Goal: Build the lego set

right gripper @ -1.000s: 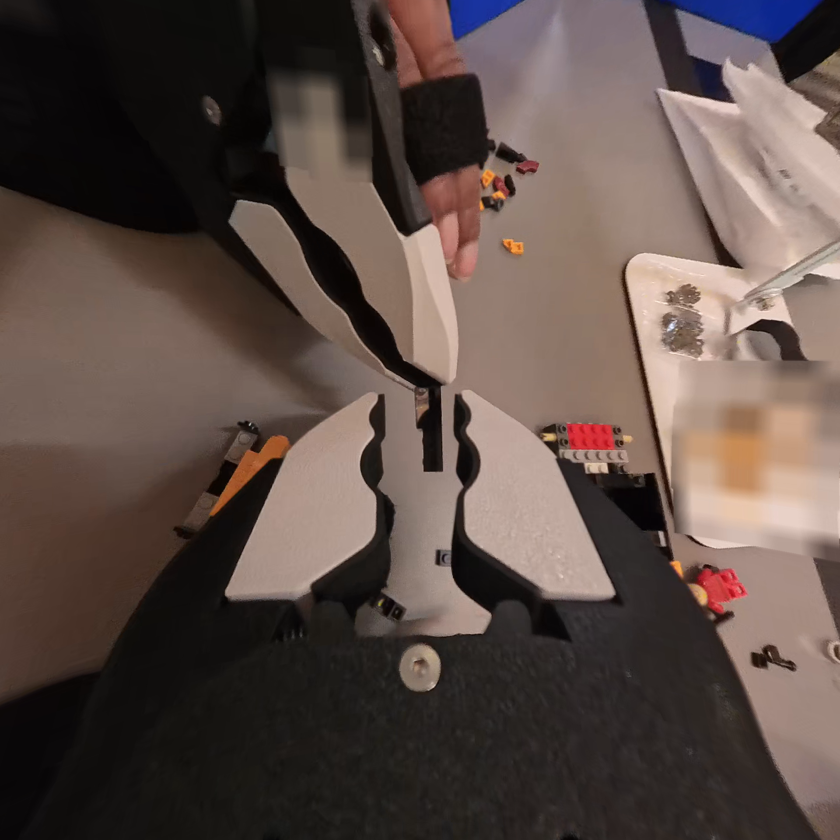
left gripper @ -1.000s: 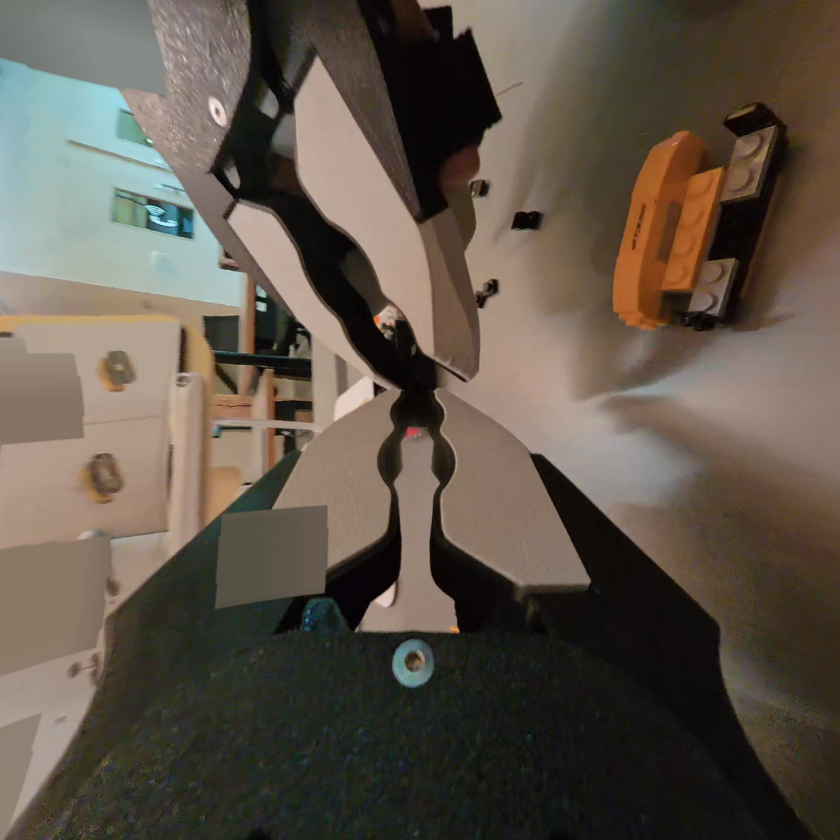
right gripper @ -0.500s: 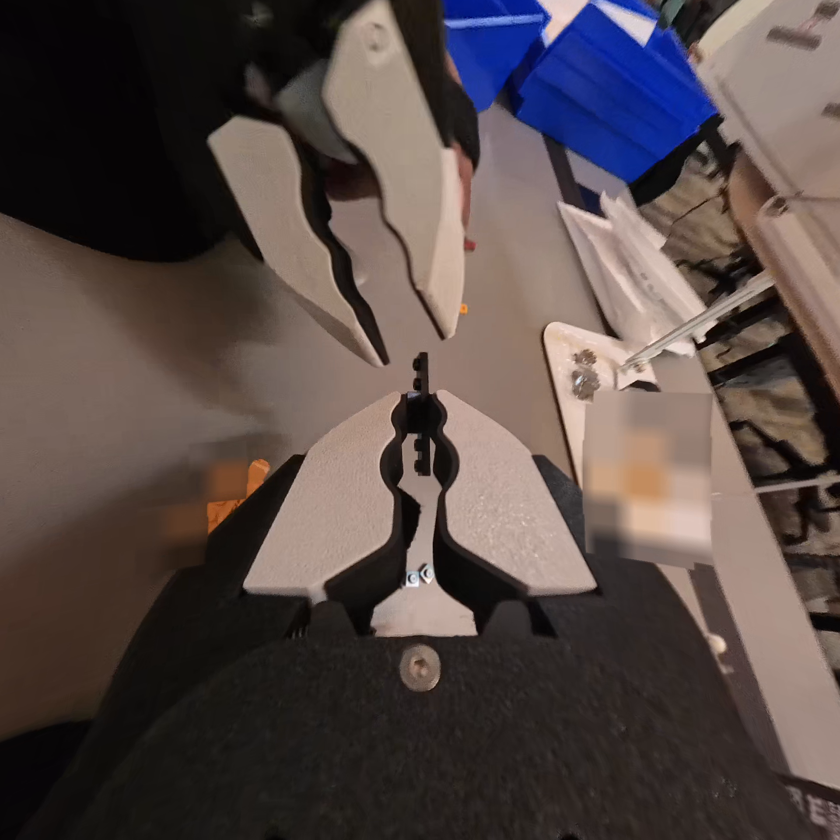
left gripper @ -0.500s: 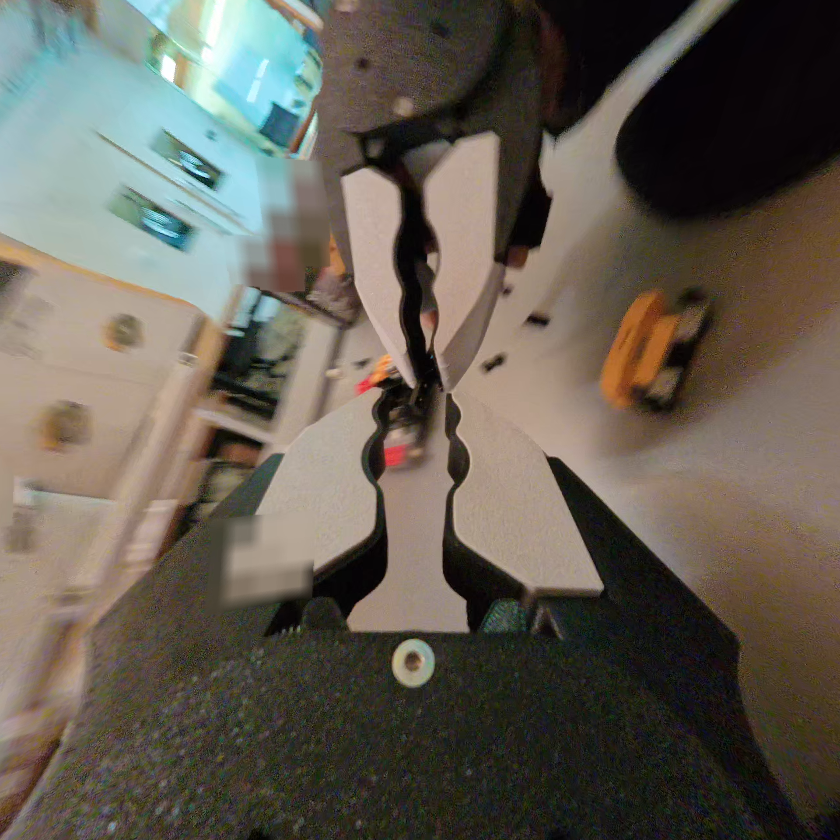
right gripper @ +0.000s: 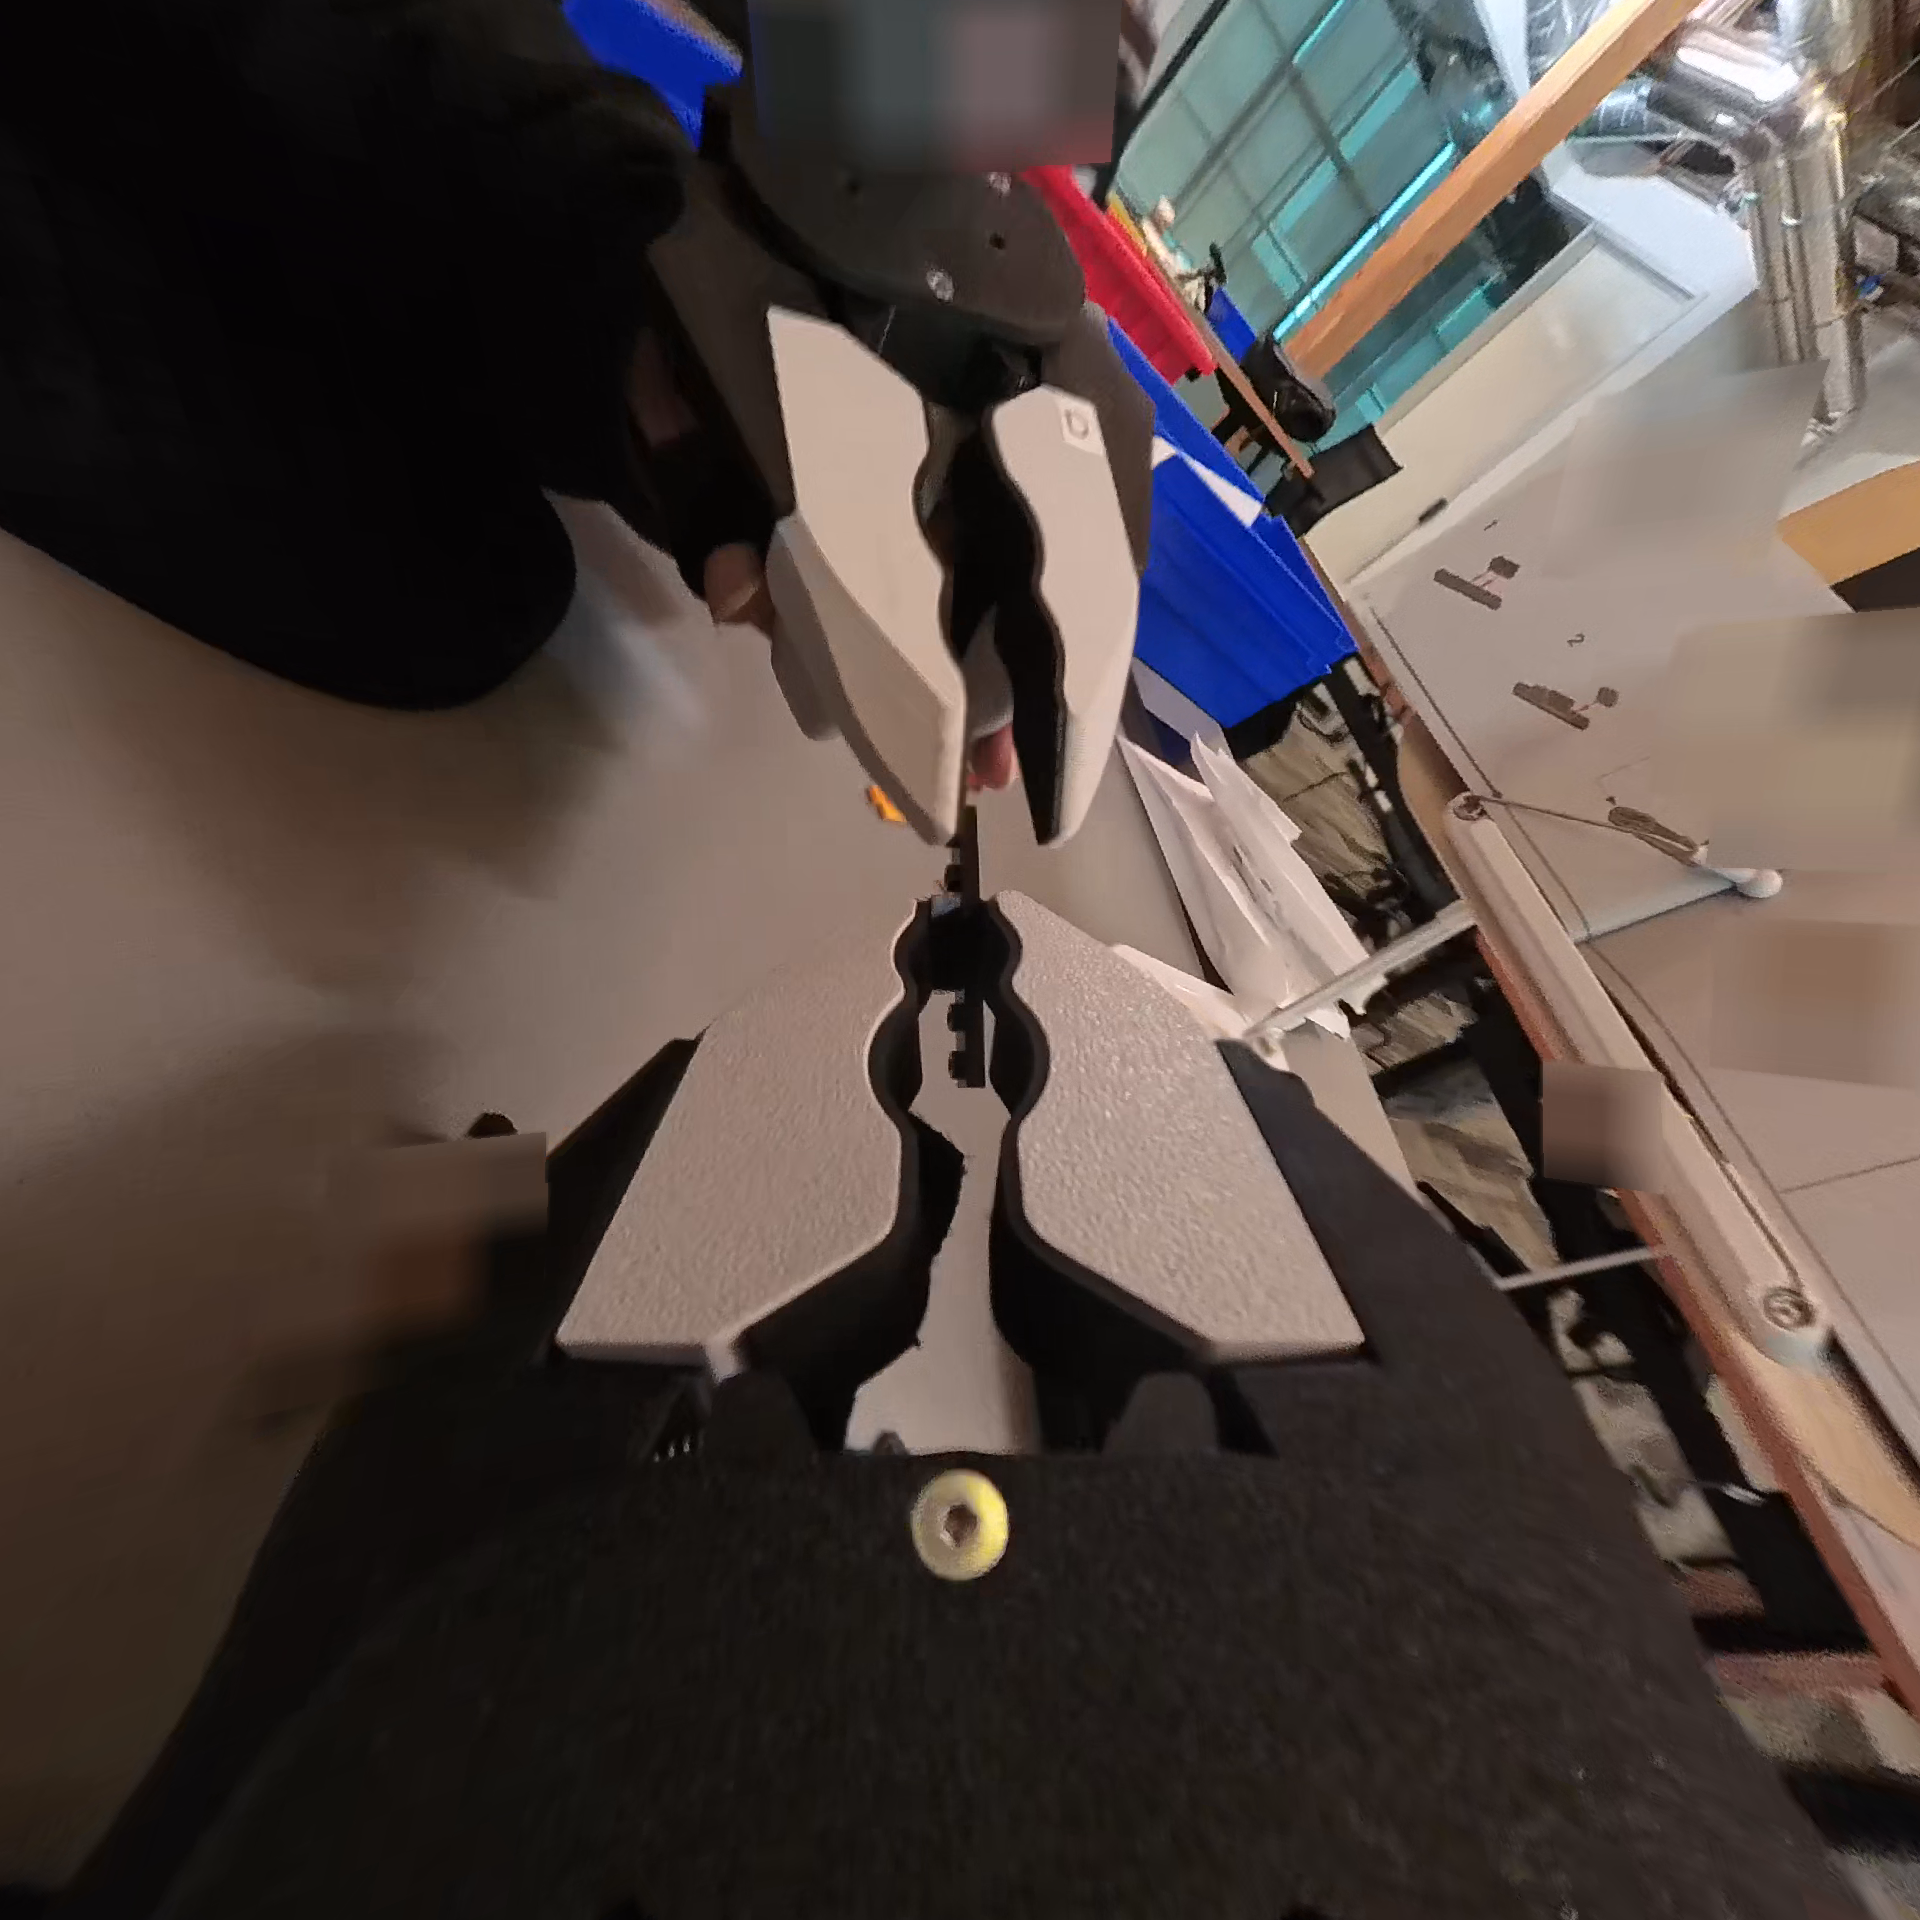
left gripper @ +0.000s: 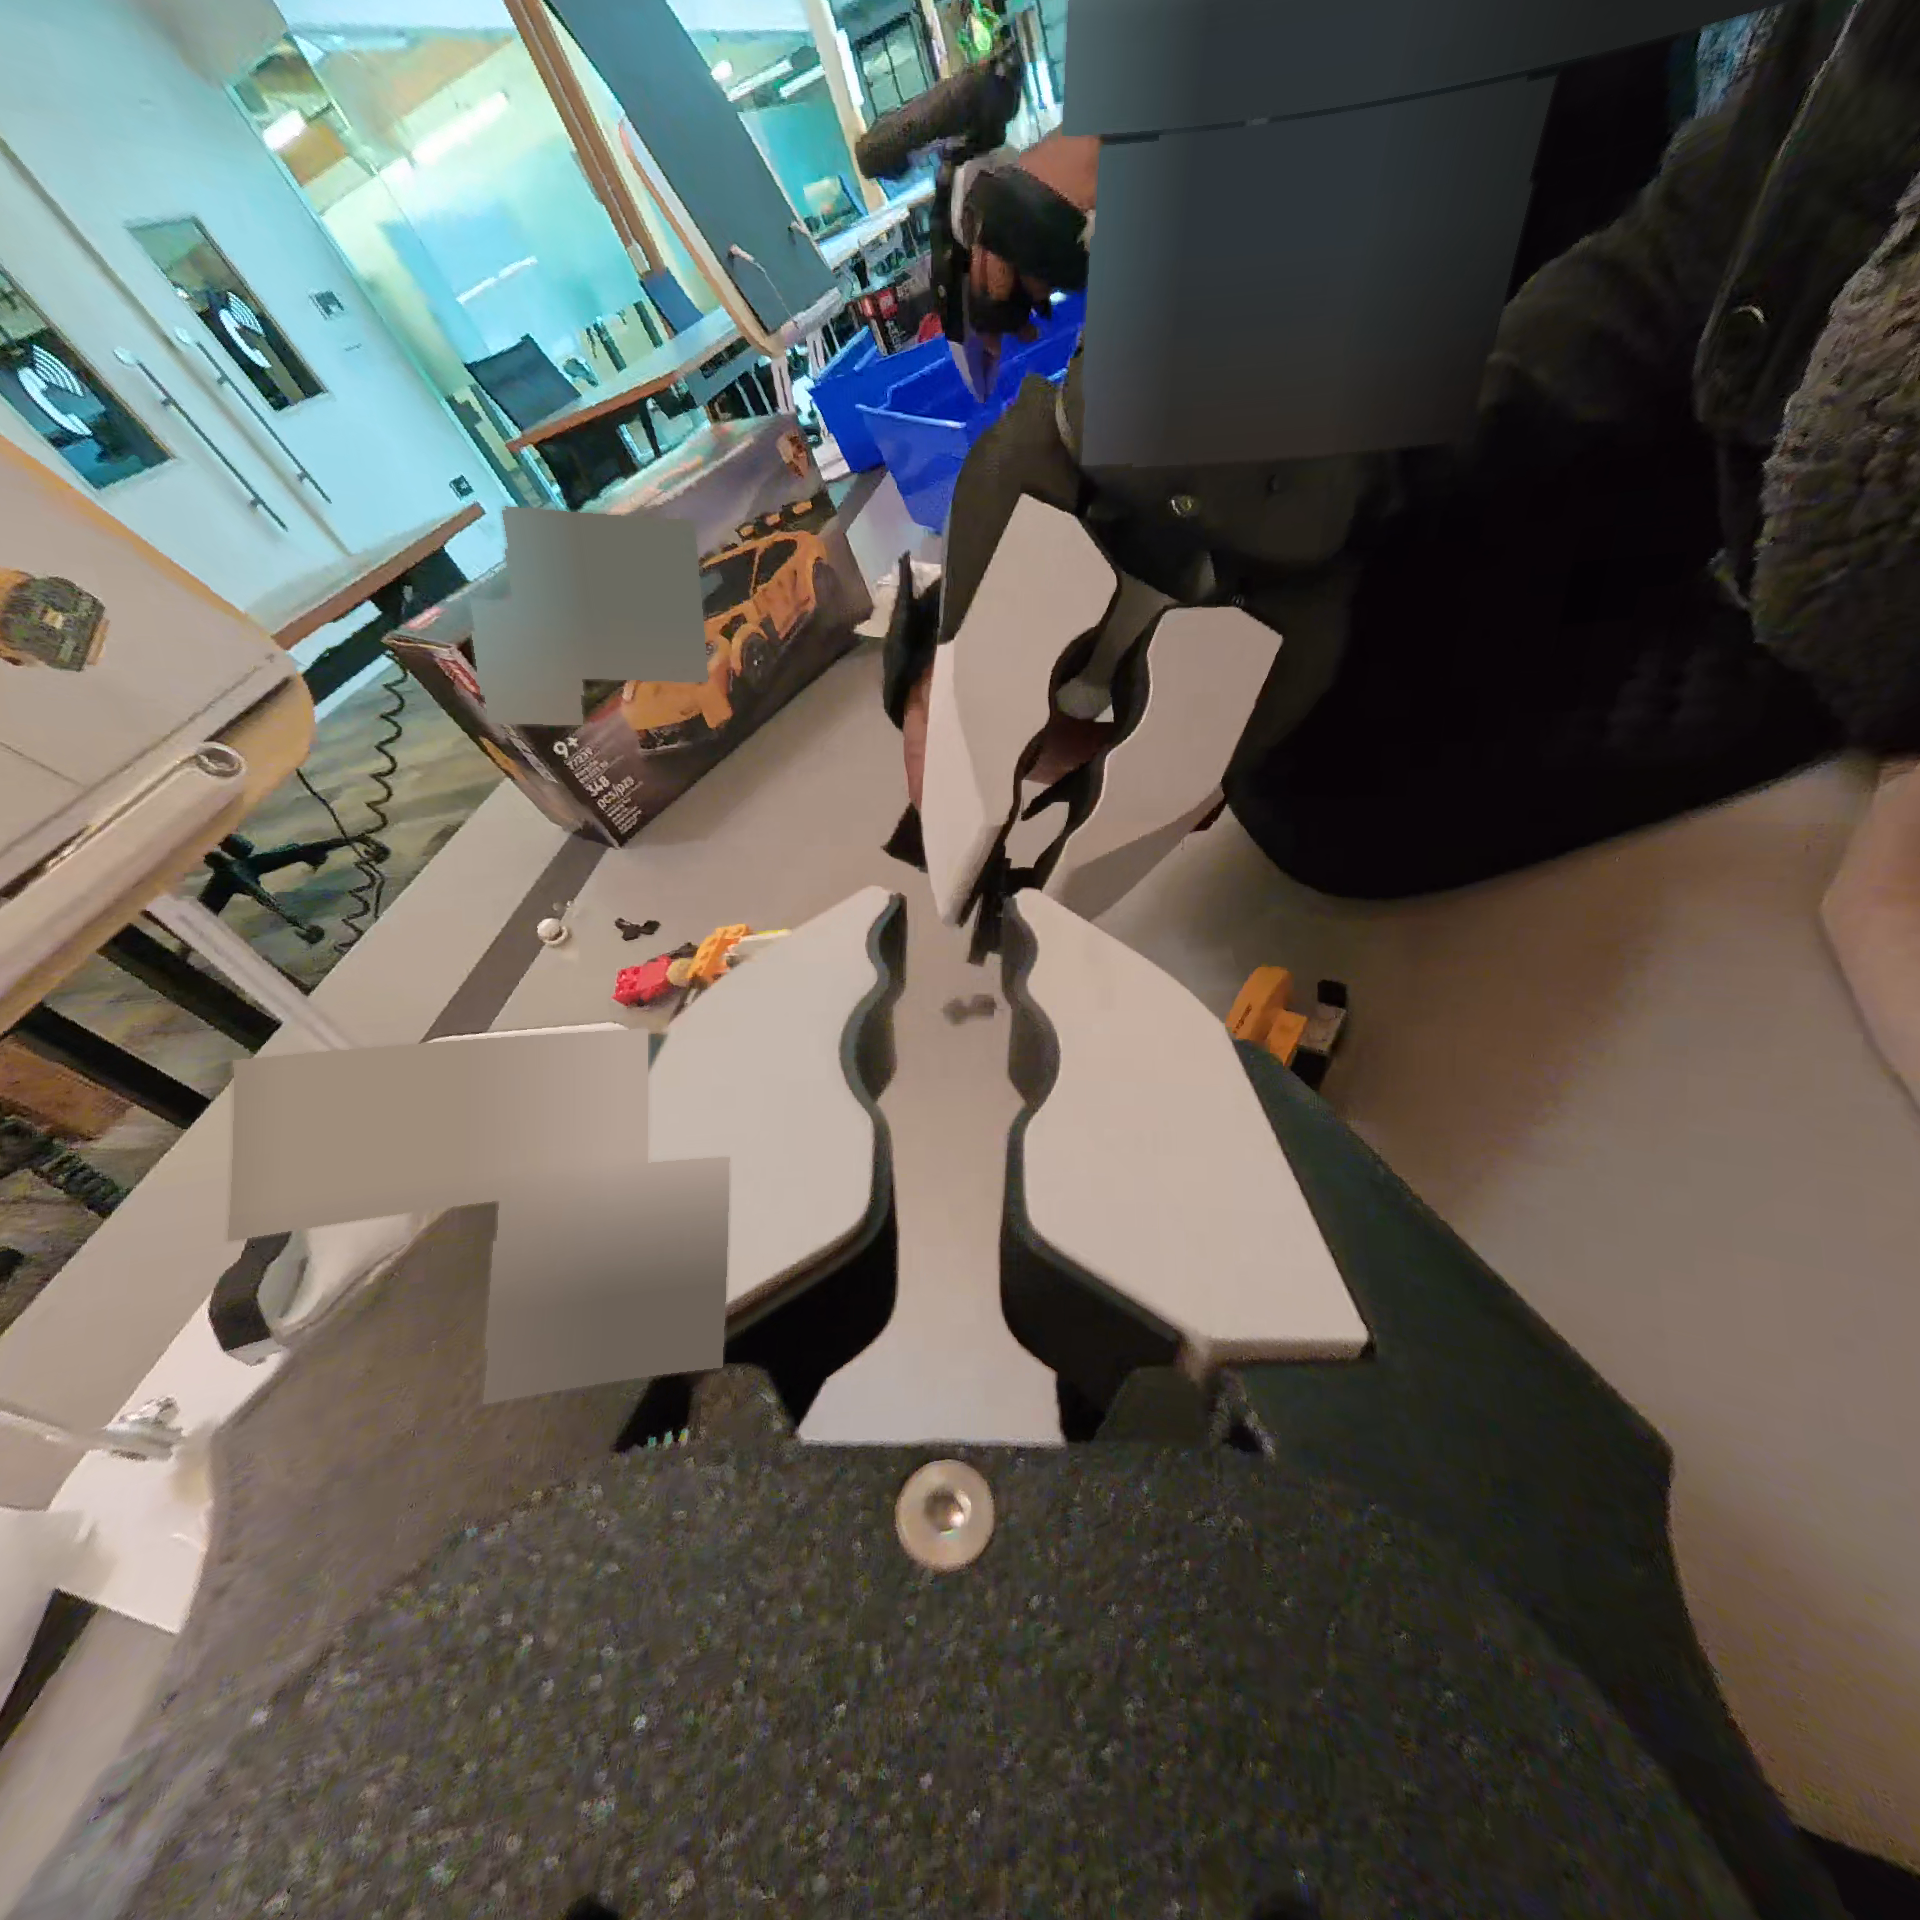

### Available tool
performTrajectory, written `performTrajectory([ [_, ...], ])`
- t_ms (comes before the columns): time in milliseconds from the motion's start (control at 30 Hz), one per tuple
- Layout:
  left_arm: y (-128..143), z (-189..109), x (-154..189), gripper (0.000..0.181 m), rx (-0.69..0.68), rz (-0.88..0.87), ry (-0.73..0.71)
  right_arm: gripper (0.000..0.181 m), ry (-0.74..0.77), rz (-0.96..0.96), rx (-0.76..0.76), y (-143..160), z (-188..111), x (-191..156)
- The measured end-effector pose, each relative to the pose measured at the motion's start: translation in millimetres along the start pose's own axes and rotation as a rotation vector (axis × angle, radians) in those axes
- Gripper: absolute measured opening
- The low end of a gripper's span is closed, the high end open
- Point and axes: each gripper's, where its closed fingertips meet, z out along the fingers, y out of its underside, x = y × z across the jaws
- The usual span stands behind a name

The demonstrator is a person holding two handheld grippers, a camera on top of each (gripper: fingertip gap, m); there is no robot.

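Your right gripper's fingers [right gripper: 1091,1091] hide most of the black brick [right gripper: 964,1023]; the orange assembly [left gripper: 1273,1023] sits half behind your left gripper.

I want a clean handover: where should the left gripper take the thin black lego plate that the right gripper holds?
Probably take the thin black lego plate by its free end, which sticks out past the right gripper. Bring the left gripper head-on, fingers on its flat faces; it stands edge-on.

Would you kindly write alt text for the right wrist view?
The right gripper pinches a thin black studded lego strip upright between its pale fingers, while the left gripper reaches down onto the strip's top end. Below lies a grey table; blue plastic bins stand behind.
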Motion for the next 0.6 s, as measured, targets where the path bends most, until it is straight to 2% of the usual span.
performTrajectory([
  [200, 4, 4, 4, 0.006, -0.048, -0.044, 0.022, 0.007, -0.034, 0.137, 0.079, -8, -4, 2],
  [333, 0, 4, 5, 0.006, -0.02, -0.182, 0.058, 0.007, -0.043, 0.167, 0.09, -9, -5, 3],
  [600, -7, 5, 6, 0.006, 0.054, -0.447, 0.131, 0.008, 0.002, 0.109, 0.073, -11, -7, 5],
])
